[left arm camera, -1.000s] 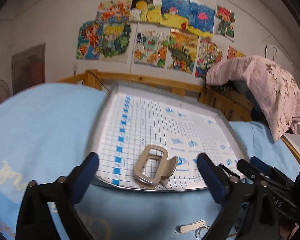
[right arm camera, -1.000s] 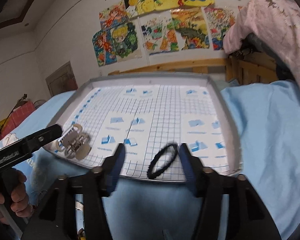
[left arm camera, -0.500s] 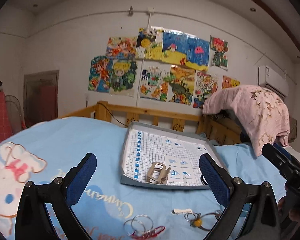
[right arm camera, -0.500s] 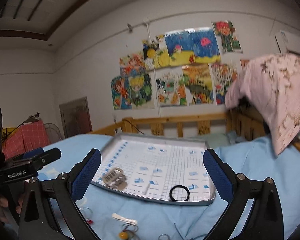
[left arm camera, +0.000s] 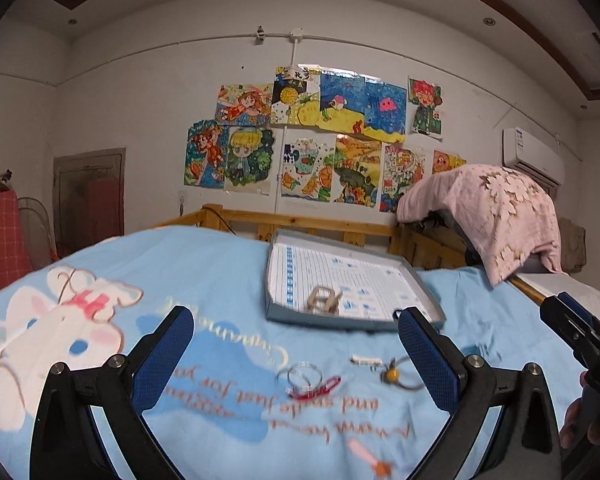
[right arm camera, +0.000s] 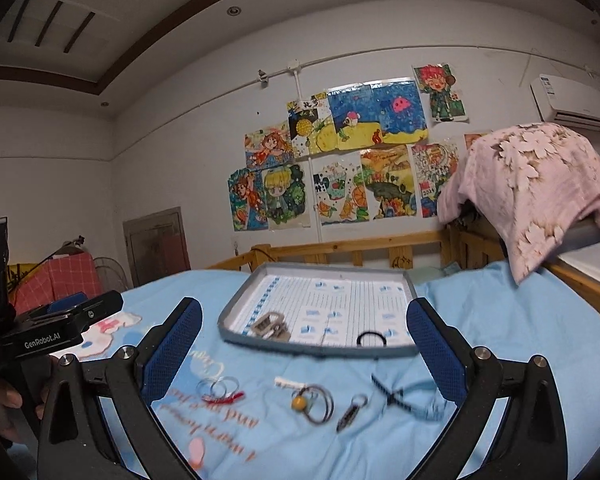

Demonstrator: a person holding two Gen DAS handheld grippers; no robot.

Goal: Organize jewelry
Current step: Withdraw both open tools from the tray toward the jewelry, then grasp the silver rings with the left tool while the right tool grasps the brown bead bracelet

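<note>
Blue bedsheet (right arm camera: 500,340) carries a grey tray (right arm camera: 236,312) holding a buckle (right arm camera: 270,325) and black band (right arm camera: 371,338). Both grippers, left (left arm camera: 296,354) and right (right arm camera: 304,350), hover with jaws wide, empty. Rings (right arm camera: 218,386), pendant (right arm camera: 352,411) and bead loop (right arm camera: 314,402) lie loose on the sheet before the tray.

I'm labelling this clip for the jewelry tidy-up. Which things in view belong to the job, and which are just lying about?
Part of the job:
tray
metal buckle and black hair tie, both in the tray
silver rings
yellow-bead ring
metal pendant
black cross

Lying about:
pink blanket
wall drawings
air conditioner
</note>
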